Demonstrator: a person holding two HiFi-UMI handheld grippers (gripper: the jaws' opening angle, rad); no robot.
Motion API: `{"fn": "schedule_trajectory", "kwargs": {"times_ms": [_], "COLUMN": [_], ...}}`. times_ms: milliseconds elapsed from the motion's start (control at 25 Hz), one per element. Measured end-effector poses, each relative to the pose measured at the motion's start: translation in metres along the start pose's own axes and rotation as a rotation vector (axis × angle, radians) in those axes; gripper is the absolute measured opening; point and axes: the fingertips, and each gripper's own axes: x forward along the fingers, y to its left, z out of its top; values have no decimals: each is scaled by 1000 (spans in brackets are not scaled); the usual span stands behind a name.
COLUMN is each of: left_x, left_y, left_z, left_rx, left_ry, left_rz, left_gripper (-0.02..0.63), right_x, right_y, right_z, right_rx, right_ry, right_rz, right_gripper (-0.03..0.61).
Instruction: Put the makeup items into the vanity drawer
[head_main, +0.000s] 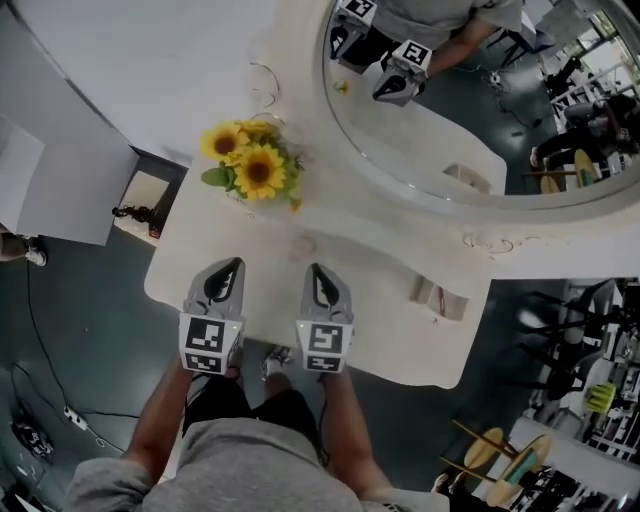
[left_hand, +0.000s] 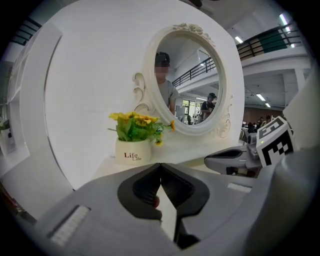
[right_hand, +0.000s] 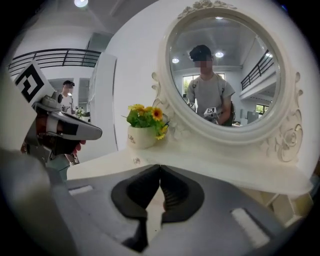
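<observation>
Lettering on the white pot (left_hand: 132, 151) reads "Life" in red, with a smaller "Life" beneath it; no other writing can be read. The pot holds sunflowers (head_main: 250, 165) and stands at the back left of the cream counter (head_main: 390, 340), just beside the oval mirror (head_main: 480, 100) in its carved frame. Over the counter's near edge the left tongs (head_main: 230, 268) and the right tongs (head_main: 318, 274) hover side by side, pointing toward the mirror, each with a cube of black-and-white square markers. Both are closed tip to tip, with nothing between the pads. One small pale item (head_main: 300, 245), too small to identify, lies on the counter just ahead of the right tongs' tip, touched by neither. What looks like a small drawer (head_main: 440, 297) stands pulled open toward the counter's right side, well apart from that item. The mirror reflects the person holding the tongs.
</observation>
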Motion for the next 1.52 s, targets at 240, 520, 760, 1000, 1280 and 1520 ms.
{"fn": "schedule_trajectory", "kwargs": {"times_ms": [240,520,760,1000,1280,1520], "left_x": [26,39,42,44,46,45], "left_y": [13,12,14,15,15,16], "left_z": [-32,-47,-55,-57,-58,-56], "left_rx": [-21,-28,-39,-54,-45,-43], "left_ry": [62,90,109,123,119,114], "left_rz": [-25,-48,-48,-52,-58,-59], "left_gripper": [11,11,11,11,11,11], "right_x": [34,53,67,74,78,77], "right_y": [-4,-6,3,4,3,2], "right_z": [-33,-57,-70,-77,-84,-78], "right_rx": [15,58,54,39,-9,-7], "right_ry": [62,111,156,188,225,211], "right_rz": [-18,-16,24,27,23,23], "right_gripper": [6,96,206,204,115,104]}}
